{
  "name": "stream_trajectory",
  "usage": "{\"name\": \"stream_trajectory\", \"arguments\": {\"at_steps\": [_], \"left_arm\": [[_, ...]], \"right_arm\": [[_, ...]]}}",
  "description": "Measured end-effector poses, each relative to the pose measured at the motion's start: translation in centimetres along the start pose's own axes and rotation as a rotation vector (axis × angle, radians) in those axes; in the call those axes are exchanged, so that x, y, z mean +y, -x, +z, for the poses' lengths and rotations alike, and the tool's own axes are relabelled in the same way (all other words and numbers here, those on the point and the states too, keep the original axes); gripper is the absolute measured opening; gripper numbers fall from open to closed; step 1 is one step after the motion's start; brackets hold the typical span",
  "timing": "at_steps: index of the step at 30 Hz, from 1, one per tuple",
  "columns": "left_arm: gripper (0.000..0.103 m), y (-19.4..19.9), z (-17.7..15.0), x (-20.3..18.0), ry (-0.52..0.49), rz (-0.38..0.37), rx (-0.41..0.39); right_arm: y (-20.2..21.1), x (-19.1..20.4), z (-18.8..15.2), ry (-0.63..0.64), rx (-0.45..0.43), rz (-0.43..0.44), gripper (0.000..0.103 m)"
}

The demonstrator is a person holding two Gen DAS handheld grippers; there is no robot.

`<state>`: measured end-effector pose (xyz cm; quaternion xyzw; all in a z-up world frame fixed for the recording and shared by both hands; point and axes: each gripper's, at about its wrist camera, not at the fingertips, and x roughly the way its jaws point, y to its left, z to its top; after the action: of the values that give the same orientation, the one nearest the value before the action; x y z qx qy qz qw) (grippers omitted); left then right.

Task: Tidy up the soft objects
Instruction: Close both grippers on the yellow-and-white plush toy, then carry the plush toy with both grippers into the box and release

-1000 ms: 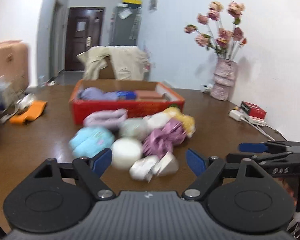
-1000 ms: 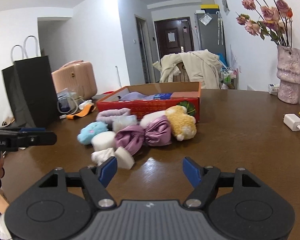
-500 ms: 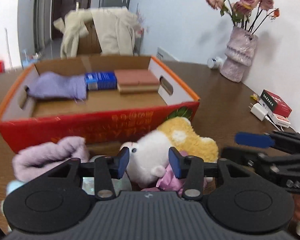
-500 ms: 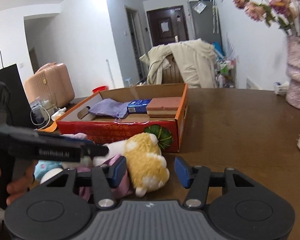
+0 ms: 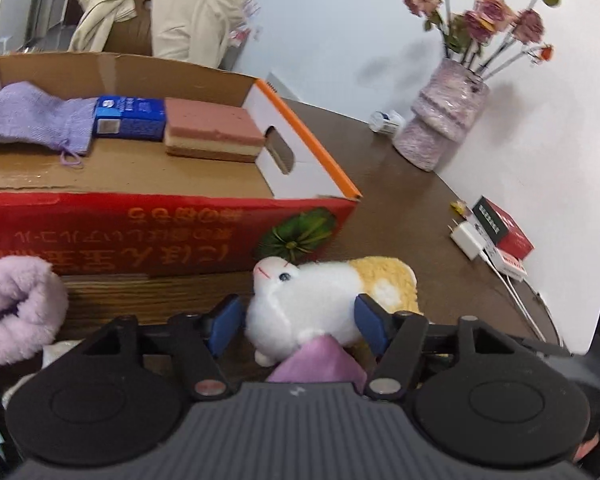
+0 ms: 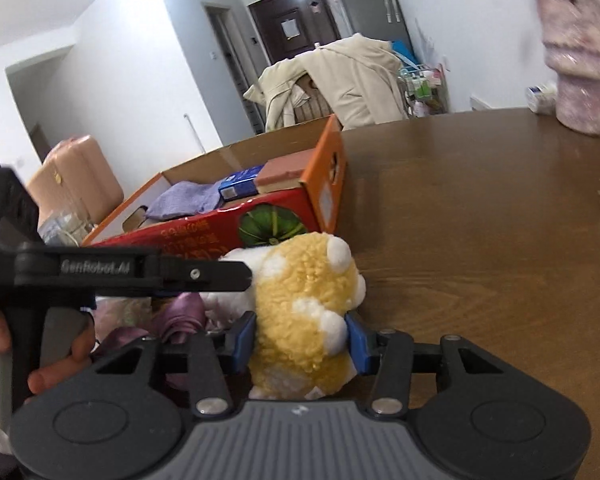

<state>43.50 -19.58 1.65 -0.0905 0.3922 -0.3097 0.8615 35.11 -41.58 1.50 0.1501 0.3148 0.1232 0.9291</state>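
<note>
Two tongs (image 5: 296,322) (image 6: 300,338) bracket the plush toy (image 5: 320,304) (image 6: 304,312), seemingly gripping; only left view shows its face.

The dark brown wooden bench (image 5: 384,184) carries a red cardboard box (image 5: 140,228) at 10 o'clock, a pink textured vase (image 5: 440,120) at 2, and a yellow-and-white plush toy (image 5: 324,300) at centre.

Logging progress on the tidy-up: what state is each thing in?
Left gripper: around the toy's white head, contact unclear.
Right gripper: shut on plush toy.
Plush toy: lying on table.
Box: open, holding pouch, carton, sponge.
</note>
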Motion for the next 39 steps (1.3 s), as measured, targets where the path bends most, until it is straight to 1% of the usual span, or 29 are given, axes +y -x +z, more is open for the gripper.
{"name": "stream_trajectory", "arguments": {"at_steps": [2, 7, 12, 15, 18, 19, 21, 25, 29, 32, 34, 37, 38, 39], "left_arm": [[0.065, -0.2, -0.1, -0.1, -0.004, -0.004, 0.009], [0.060, 0.3, 0.1, -0.3, 0.003, -0.023, 0.004], [0.060, 3.8, 0.6, -1.3, -0.015, -0.062, -0.085], [0.060, 5.4, 1.0, -1.5, -0.009, -0.052, -0.127], [0.060, 7.0, 2.6, -1.4, -0.015, -0.028, -0.173], [0.060, 7.5, 3.6, -1.1, -0.023, -0.016, -0.192], [0.061, 7.6, 5.6, -0.1, -0.025, -0.002, -0.204], [0.060, 5.4, 8.9, 2.9, 0.032, 0.028, -0.181], [0.060, 2.3, 10.6, 5.5, 0.059, 0.032, -0.142], [0.060, -0.2, 11.4, 7.0, 0.094, 0.020, -0.101], [0.060, -1.6, 11.4, 7.7, 0.097, 0.016, -0.078], [0.060, -3.3, 11.2, 8.1, 0.099, 0.021, -0.033], [0.060, -3.5, 11.1, 8.1, 0.102, 0.027, -0.026], [0.060, -3.7, 11.0, 8.2, 0.101, 0.030, -0.022]], "right_arm": [[0.0, -0.1, 0.0, 0.001, -0.001, 0.000, 0.046], [0.1, 0.3, 0.2, 0.029, -0.010, -0.007, 0.043], [3.1, 1.8, 1.3, 0.049, -0.072, 0.011, 0.043], [4.1, 2.9, 2.0, 0.071, -0.108, 0.025, 0.043], [4.1, 4.3, 3.5, 0.106, -0.136, 0.047, 0.043], [3.9, 4.7, 4.4, 0.113, -0.144, 0.058, 0.043], [2.9, 5.2, 6.5, 0.125, -0.151, 0.084, 0.043], [-1.3, 5.9, 10.4, 0.135, -0.117, 0.084, 0.043], [-5.4, 6.1, 12.3, 0.130, -0.073, 0.044, 0.043], [-7.9, 5.8, 12.8, 0.128, -0.041, 0.001, 0.043], [-9.2, 5.5, 12.9, 0.135, -0.017, -0.028, 0.044], [-10.5, 5.6, 12.5, 0.202, 0.009, -0.093, 0.048], [-10.5, 5.8, 12.2, 0.226, 0.000, -0.120, 0.046], [-10.5, 6.0, 12.1, 0.243, -0.007, -0.136, 0.047]]}}
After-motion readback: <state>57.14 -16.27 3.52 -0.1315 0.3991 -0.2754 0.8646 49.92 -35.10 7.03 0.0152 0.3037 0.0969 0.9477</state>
